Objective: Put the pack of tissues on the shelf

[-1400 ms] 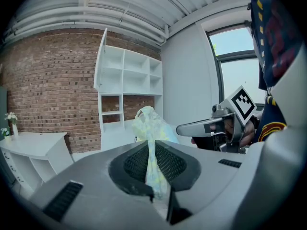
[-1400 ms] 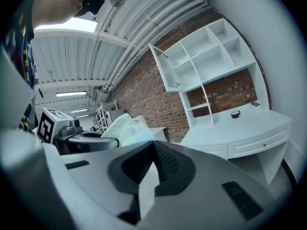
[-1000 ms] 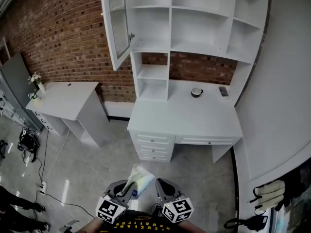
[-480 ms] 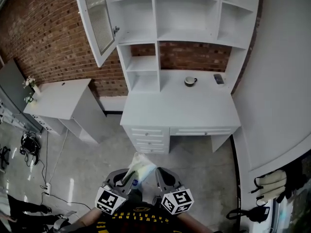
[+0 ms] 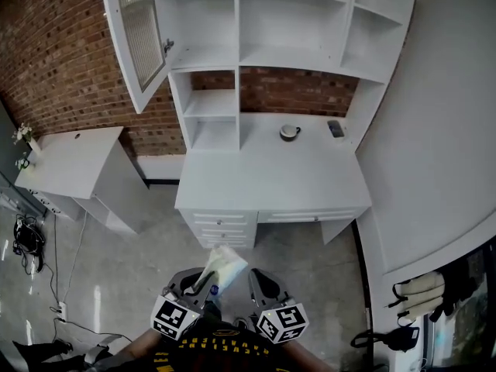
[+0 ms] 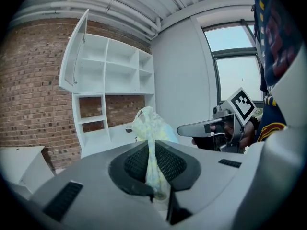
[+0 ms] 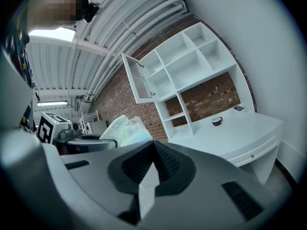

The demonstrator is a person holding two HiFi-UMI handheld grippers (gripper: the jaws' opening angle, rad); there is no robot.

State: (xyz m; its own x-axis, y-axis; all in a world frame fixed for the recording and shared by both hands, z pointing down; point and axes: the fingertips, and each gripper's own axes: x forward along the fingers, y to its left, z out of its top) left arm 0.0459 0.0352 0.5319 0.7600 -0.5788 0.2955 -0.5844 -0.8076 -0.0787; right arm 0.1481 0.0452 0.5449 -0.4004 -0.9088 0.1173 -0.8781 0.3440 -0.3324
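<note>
The pack of tissues (image 5: 222,265), pale yellow-green plastic wrap, sticks up from my left gripper (image 5: 203,287), which is shut on its lower edge. In the left gripper view the pack (image 6: 150,127) is pinched between the dark pads of that gripper (image 6: 149,146). My right gripper (image 5: 256,284) is beside it, a little apart, shut with nothing in it; its pads meet at the tip (image 7: 153,145). The white shelf unit (image 5: 263,53) stands over a white desk (image 5: 271,184) ahead, well beyond both grippers. Both grippers hang over the grey floor in front of the desk.
A glass door (image 5: 136,29) of the shelf unit hangs open to the left. A cup (image 5: 290,132) and a small dark object (image 5: 335,129) lie on the desk. A low white table (image 5: 66,161) with a flower vase (image 5: 27,138) stands left; cables (image 5: 27,239) lie on the floor.
The desk and shelf unit have slid left and down in the head view as the person comes nearer. Both grippers keep their place, the pack still held in the left one.
</note>
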